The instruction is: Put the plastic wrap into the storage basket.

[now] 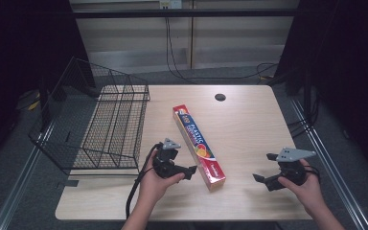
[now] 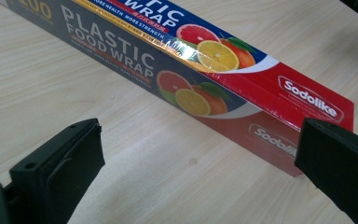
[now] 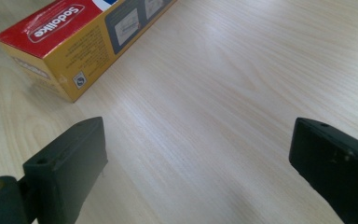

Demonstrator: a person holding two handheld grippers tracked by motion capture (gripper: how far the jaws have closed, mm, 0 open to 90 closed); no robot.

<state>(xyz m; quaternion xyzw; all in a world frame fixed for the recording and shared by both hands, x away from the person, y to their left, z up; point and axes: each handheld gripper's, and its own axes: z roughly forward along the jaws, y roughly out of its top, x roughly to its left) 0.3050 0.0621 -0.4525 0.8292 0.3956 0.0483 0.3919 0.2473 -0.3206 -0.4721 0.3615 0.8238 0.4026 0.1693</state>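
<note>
Lying flat on the table [image 1: 249, 124], the plastic wrap box [image 1: 199, 146] sits diagonally just ahead of the left gripper [image 1: 182, 173], whose jaws stand fully apart with nothing between them. The right gripper [image 1: 263, 178] is likewise released, with the box's near end ahead and to its left, well apart. To grasp well, centre the left jaws across the box's narrow width near its red end, keep them square to the long sides, then close firmly. The wire basket [image 1: 115, 129] stands behind the left gripper.
</note>
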